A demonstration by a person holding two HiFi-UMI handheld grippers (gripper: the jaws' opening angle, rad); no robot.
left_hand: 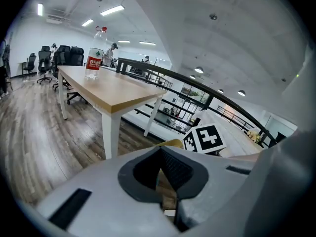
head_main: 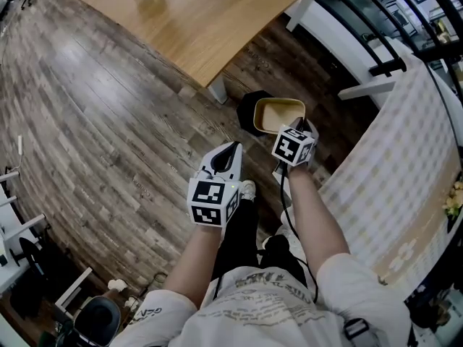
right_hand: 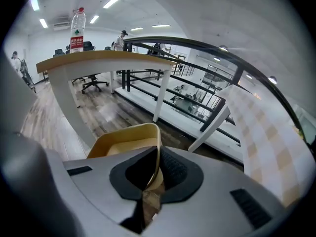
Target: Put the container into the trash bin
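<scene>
**Container held at the bin, drop still to come**

The right tool (head_main: pixel 298 126) pinches the rim of the yellow container (head_main: pixel 278 114), which hangs at the edge of the black trash bin (head_main: pixel 246 110). The left tool (head_main: pixel 232 149) is closed on nothing. The next move likely calls for centring the container over the bin's opening, then letting go.

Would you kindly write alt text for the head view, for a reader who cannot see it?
Seen from above, the right gripper clamps the rim of a tan container, which overlaps a black trash bin on the wood floor. The left gripper is shut and empty beside it, near a wooden table.
</scene>
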